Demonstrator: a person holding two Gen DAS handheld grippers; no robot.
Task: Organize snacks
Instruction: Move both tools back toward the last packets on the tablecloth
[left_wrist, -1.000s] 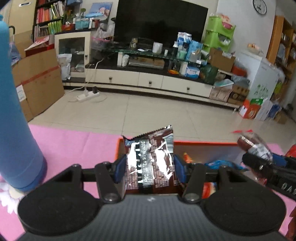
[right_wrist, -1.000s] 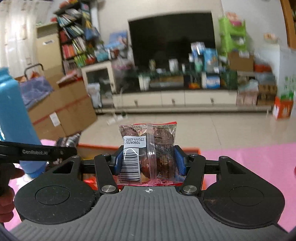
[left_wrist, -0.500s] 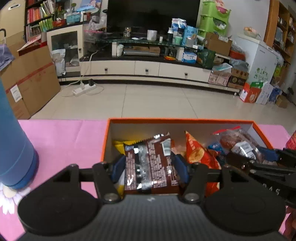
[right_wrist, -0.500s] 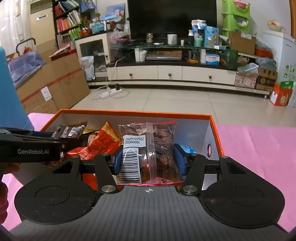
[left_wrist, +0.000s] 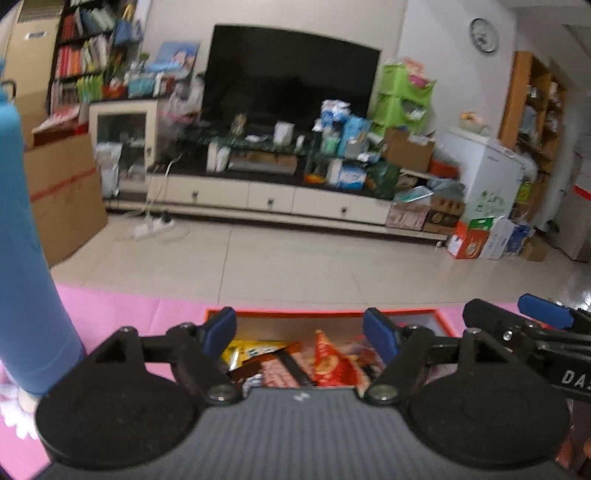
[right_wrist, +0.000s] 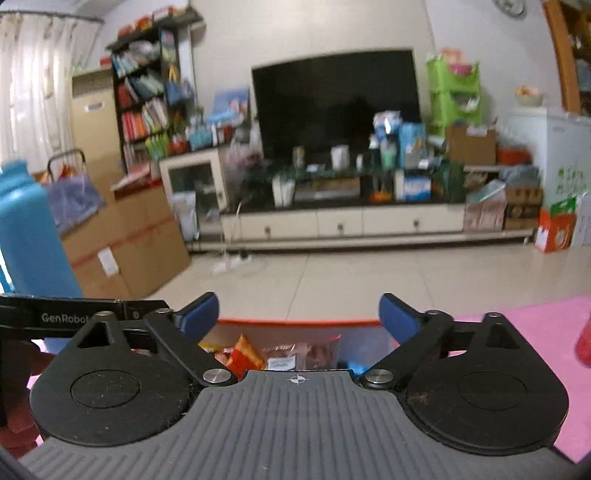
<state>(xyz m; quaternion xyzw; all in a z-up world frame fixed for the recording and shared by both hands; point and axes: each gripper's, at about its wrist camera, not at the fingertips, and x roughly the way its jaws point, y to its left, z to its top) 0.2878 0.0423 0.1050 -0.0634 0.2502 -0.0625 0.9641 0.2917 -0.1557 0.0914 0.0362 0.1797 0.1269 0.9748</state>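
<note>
Left wrist view showed the left gripper (left_wrist: 300, 334) with its blue-padded fingers (left_wrist: 221, 328) spreading and nothing between them; the brown foil snack packet (left_wrist: 275, 367) lay below them in the orange-rimmed box (left_wrist: 295, 314), at the lower middle of the frame, beside a yellow packet (left_wrist: 251, 350) and a red crinkled chip bag (left_wrist: 328, 363). Right wrist view showed the right gripper (right_wrist: 298, 317) likewise widening, its fingers (right_wrist: 197, 314) clear of the clear-wrapped cake packet (right_wrist: 295, 356) with a white barcode label, which rested in the same box. The step in hand looked like release: both snacks dropped into the box. Next, each hand would probably need to seek another loose snack; none was plainly visible on the pink desk mat (left_wrist: 122, 314), though something red (right_wrist: 583, 345) sat at the right edge of the right wrist view. The packets were thin, glossy, crinkly film, likely slippery and easily crushed. A smooth, matte blue cylindrical bottle (left_wrist: 26, 258) stood at the left.
</note>
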